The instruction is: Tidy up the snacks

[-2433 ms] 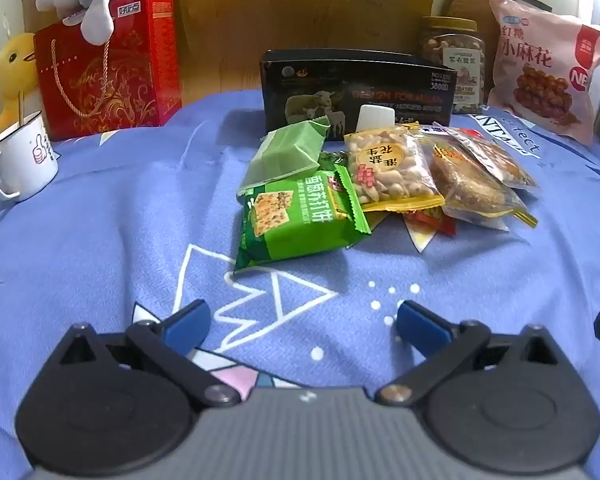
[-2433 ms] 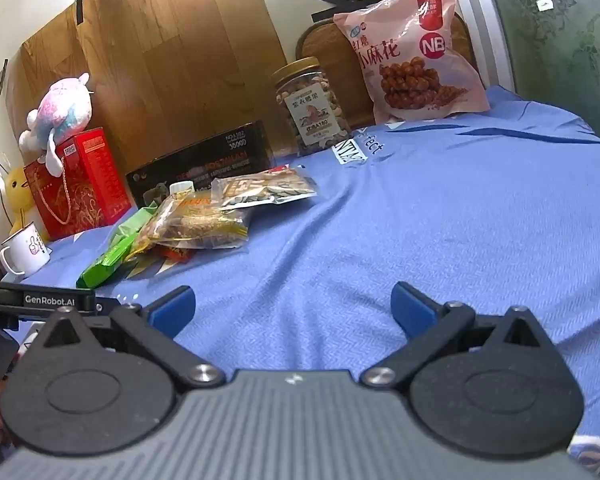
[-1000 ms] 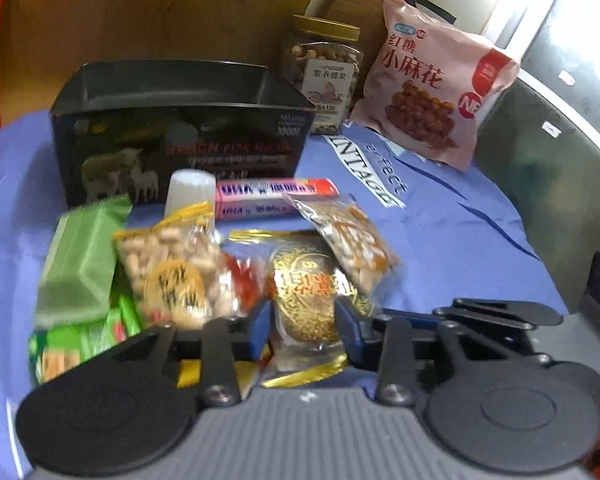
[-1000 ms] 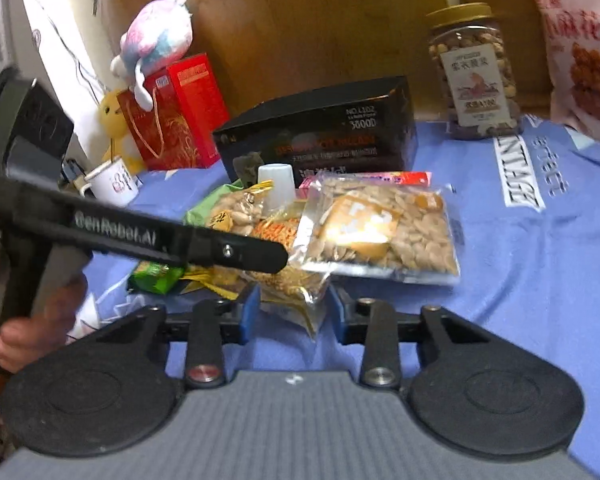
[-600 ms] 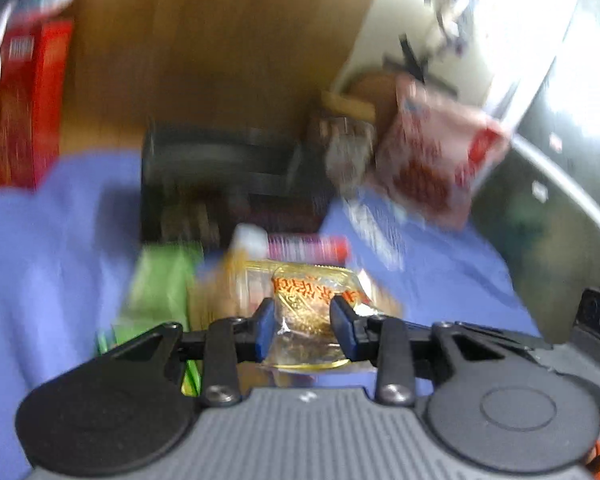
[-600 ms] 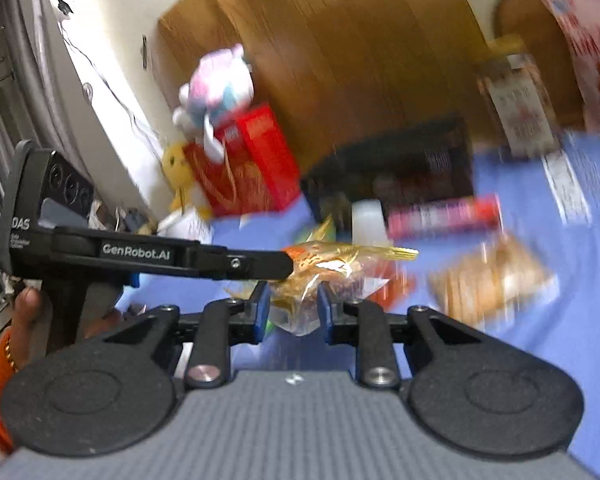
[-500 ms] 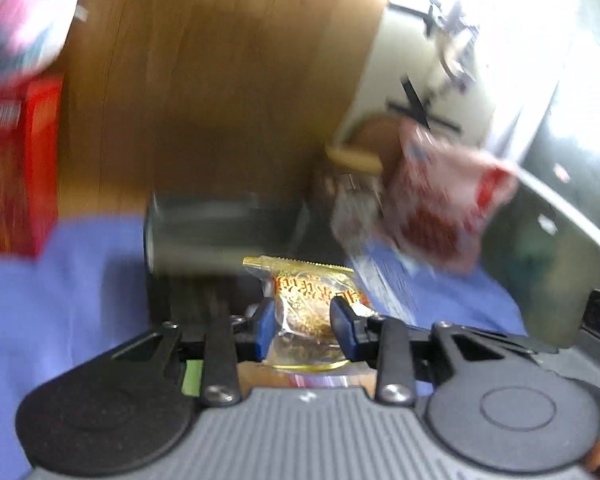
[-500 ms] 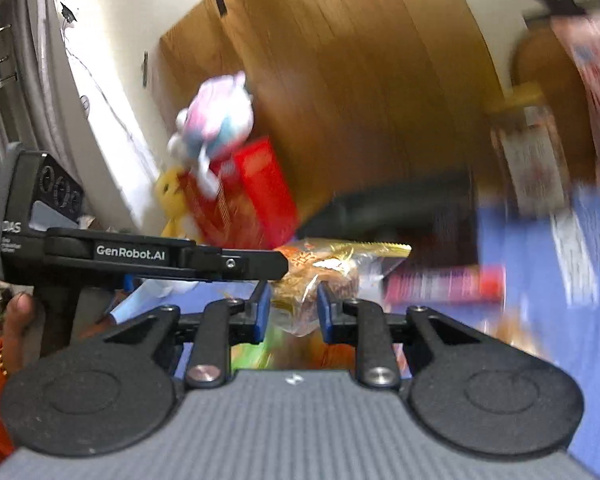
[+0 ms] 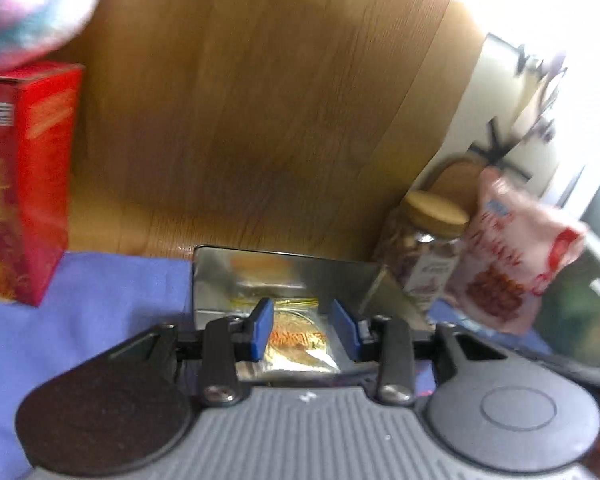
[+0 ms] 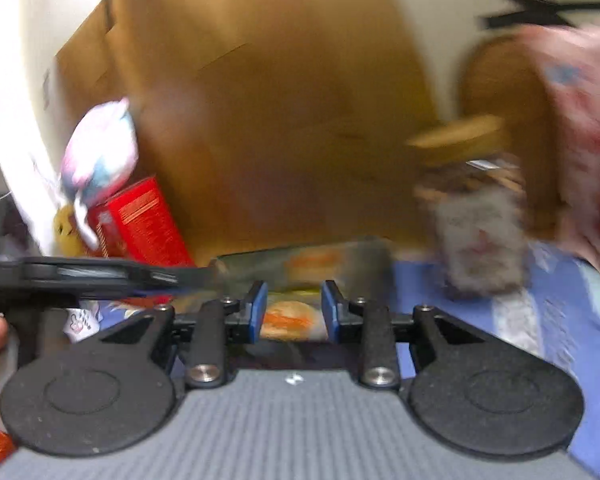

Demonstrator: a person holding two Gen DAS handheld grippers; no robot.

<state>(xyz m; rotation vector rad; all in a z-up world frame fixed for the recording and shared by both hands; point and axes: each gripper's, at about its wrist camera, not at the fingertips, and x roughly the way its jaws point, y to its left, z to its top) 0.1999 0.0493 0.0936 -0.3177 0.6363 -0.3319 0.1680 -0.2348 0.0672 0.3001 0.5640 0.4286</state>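
My left gripper (image 9: 302, 332) is shut on a clear snack packet with gold and orange print (image 9: 296, 342), held over the open black box (image 9: 288, 276) on the blue cloth. My right gripper (image 10: 292, 314) is shut on what looks like the same packet (image 10: 288, 322), from the other side. The black box also shows in the right wrist view (image 10: 320, 258), blurred. The left gripper's body (image 10: 100, 274) crosses the right wrist view at the left. The other snacks on the cloth are hidden below both grippers.
A red gift box (image 9: 24, 208) with a plush toy (image 10: 98, 156) on it stands left of the black box. A nut jar (image 9: 424, 252) and a pink snack bag (image 9: 516, 264) stand to its right. A wooden board is behind.
Both grippers closed on the packet in the pile, lifted it and carried it forward. It now hangs over the black box, whose inside fills the space behind the fingers.
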